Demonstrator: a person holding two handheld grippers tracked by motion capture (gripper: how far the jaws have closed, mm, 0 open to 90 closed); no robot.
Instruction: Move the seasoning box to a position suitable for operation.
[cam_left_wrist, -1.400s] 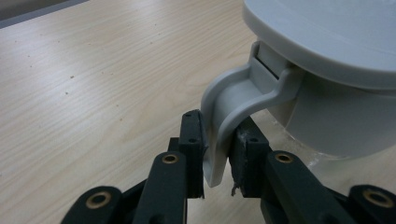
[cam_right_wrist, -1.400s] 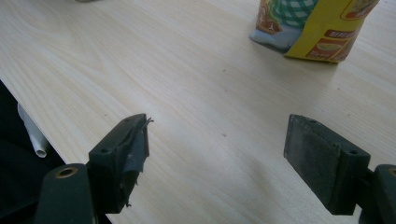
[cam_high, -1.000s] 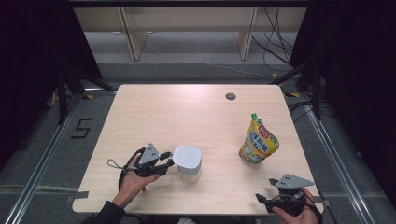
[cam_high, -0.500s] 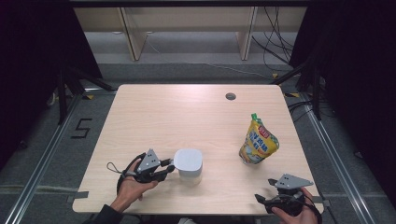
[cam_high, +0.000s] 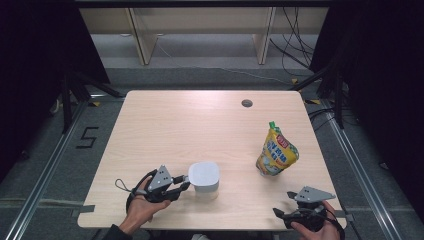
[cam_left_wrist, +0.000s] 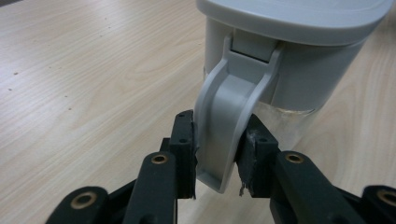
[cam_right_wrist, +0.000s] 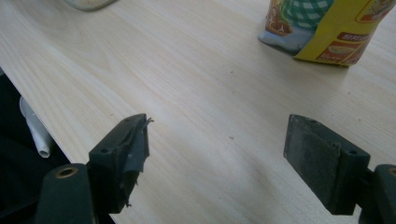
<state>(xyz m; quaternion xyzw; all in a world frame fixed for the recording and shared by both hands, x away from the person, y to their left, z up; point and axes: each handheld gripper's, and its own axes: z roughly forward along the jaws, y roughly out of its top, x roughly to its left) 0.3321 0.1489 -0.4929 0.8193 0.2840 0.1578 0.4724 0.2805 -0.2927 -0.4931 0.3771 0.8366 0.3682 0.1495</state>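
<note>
Container (cam_left_wrist: 299, 56) body cropped above left hand-held gripper (cam_left_wrist: 217, 154), contents unclear.

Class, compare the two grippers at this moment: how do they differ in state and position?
The left gripper is shut on the grey jug's handle; the right gripper is open, holding nothing. The left is beside the jug; the right sits near the table edge, short of the yellow pouch. Both are hand-held.

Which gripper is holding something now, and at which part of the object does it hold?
The left gripper holds the grey-lidded pitcher by its handle, jaws closed on both sides of it. The right gripper is open, holding nothing.
</note>
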